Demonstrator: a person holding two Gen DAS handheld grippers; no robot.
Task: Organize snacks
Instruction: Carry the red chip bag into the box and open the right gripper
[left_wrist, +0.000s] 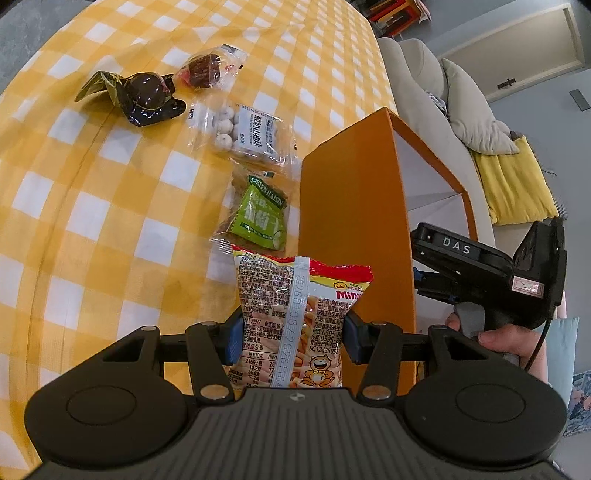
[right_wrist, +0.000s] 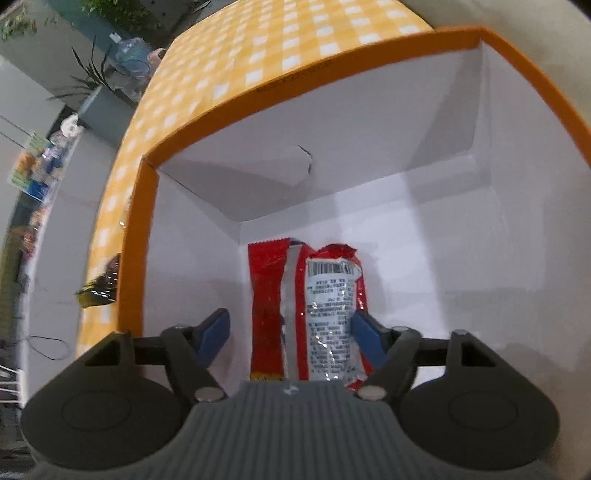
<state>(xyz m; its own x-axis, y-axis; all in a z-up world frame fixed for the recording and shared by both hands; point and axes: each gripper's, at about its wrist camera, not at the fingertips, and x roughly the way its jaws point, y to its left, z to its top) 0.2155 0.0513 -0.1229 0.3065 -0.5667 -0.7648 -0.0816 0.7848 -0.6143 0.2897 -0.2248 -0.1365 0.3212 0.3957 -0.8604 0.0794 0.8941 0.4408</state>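
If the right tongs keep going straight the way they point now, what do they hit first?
Probably the white inside floor of the orange cardboard box: the right tongs point down into it, with the red foil snack packet between their fingers.

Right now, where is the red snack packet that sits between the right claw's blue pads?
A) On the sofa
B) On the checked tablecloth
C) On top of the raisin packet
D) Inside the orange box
D: the red snack packet lies on the white floor inside the orange box, walls all round.
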